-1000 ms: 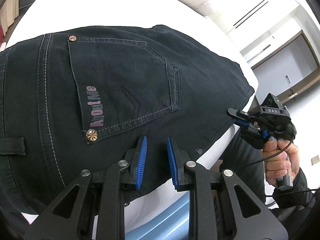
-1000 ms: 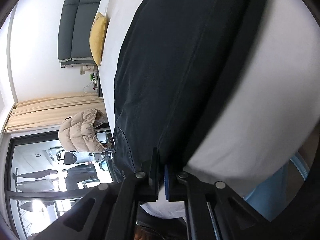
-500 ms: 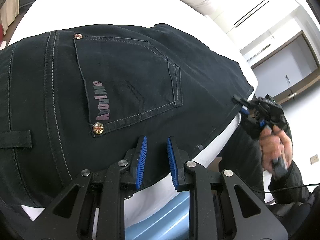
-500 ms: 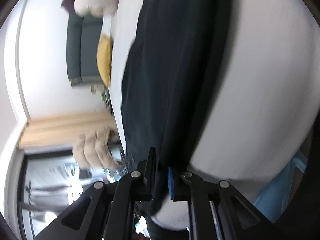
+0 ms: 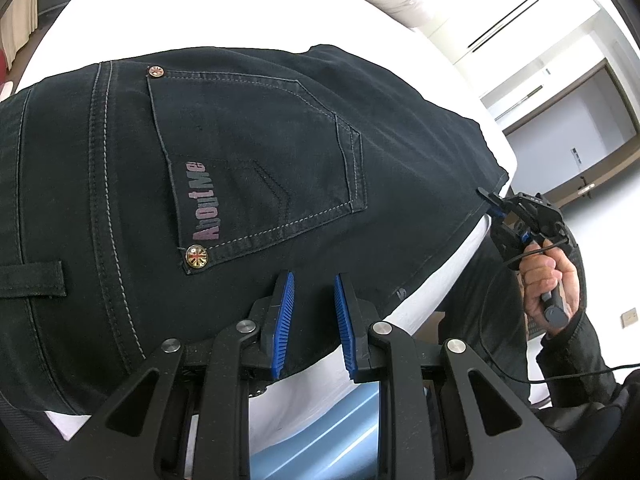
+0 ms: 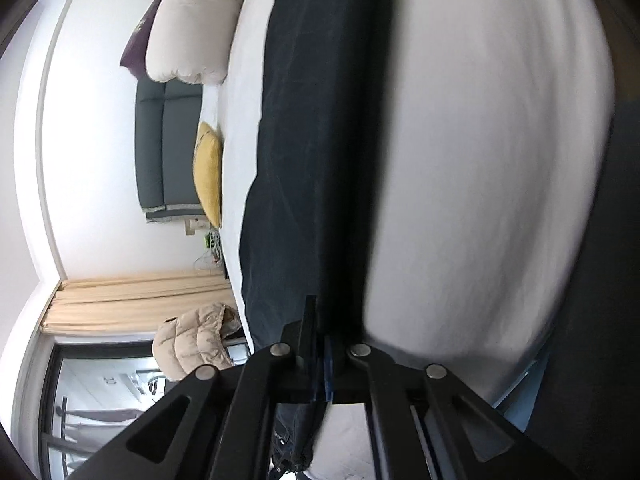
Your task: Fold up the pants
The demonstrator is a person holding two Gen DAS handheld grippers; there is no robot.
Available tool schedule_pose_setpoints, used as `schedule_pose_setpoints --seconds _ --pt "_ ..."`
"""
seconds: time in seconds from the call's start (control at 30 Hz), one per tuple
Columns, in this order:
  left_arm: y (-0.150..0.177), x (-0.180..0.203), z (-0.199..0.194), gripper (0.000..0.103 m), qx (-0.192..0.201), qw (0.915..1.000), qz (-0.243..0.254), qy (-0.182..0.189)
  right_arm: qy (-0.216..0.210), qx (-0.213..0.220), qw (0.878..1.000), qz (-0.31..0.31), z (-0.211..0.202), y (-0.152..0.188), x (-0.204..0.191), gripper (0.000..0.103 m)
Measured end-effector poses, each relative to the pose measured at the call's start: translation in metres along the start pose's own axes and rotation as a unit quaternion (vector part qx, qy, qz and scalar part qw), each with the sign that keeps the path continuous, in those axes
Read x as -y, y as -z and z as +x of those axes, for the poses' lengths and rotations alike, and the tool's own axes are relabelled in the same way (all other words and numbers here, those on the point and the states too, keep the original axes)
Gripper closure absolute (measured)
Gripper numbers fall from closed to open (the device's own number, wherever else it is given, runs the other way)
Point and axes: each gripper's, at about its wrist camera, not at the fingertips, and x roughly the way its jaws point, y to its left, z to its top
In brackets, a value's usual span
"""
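Note:
Black jeans (image 5: 248, 168) lie flat on a white bed (image 5: 224, 8), back pocket up with an "AboutMe" print. My left gripper (image 5: 314, 304) is open, its blue pads just over the near edge of the jeans by the waist, holding nothing. My right gripper (image 5: 494, 202) shows at the right of the left wrist view, held in a hand, pinching the jeans' edge. In the right wrist view the right gripper (image 6: 323, 344) is shut on the jeans (image 6: 304, 140), which stretch away across the bed (image 6: 480, 160).
A white duvet (image 6: 192, 24) and a yellow pillow (image 6: 208, 172) lie at the far end against a grey headboard (image 6: 164, 148). A beige puffer jacket (image 6: 192, 344) hangs beside the bed. A blue bed frame (image 5: 320, 440) runs under the mattress edge.
The right gripper has moved in to the jeans' edge and closed on the fabric. The left gripper has barely moved and stays open.

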Motion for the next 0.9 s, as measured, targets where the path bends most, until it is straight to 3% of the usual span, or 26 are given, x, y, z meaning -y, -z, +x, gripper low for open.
schedule_pose_setpoints --seconds 0.1,0.27,0.53,0.6,0.7,0.73,0.8,0.83,0.9 --pt "0.001 -0.001 0.001 0.082 0.000 1.0000 -0.001 0.000 -0.009 0.031 0.999 0.012 -0.014 -0.016 -0.001 0.095" --pt "0.001 -0.001 0.001 0.082 0.000 1.0000 -0.001 0.000 -0.009 0.070 0.997 0.030 -0.032 -0.047 0.003 0.099" --pt "0.002 -0.002 0.001 0.082 -0.001 1.0000 0.000 0.000 -0.007 0.092 0.995 0.036 -0.042 -0.046 0.017 0.103" --pt "0.002 -0.002 0.001 0.082 0.001 1.0000 -0.004 0.001 0.011 0.094 0.995 0.009 -0.041 -0.045 0.007 0.102" --pt "0.003 -0.002 0.000 0.082 0.005 1.0000 -0.006 0.001 0.031 0.087 0.996 -0.007 -0.049 -0.048 -0.005 0.091" --pt "0.003 -0.002 -0.001 0.082 0.005 1.0000 -0.004 -0.001 0.042 0.094 0.995 -0.011 -0.055 -0.049 -0.009 0.082" --pt "0.003 -0.001 -0.003 0.082 0.004 1.0000 -0.001 -0.002 0.078 0.123 0.989 -0.026 -0.073 -0.048 -0.020 0.073" --pt "0.003 -0.002 -0.003 0.082 0.005 1.0000 -0.001 -0.001 0.101 0.145 0.983 -0.049 -0.085 -0.046 -0.032 0.073" --pt "0.004 -0.003 -0.003 0.082 0.008 1.0000 -0.004 0.002 0.096 0.142 0.980 -0.097 -0.089 -0.042 -0.054 0.076"
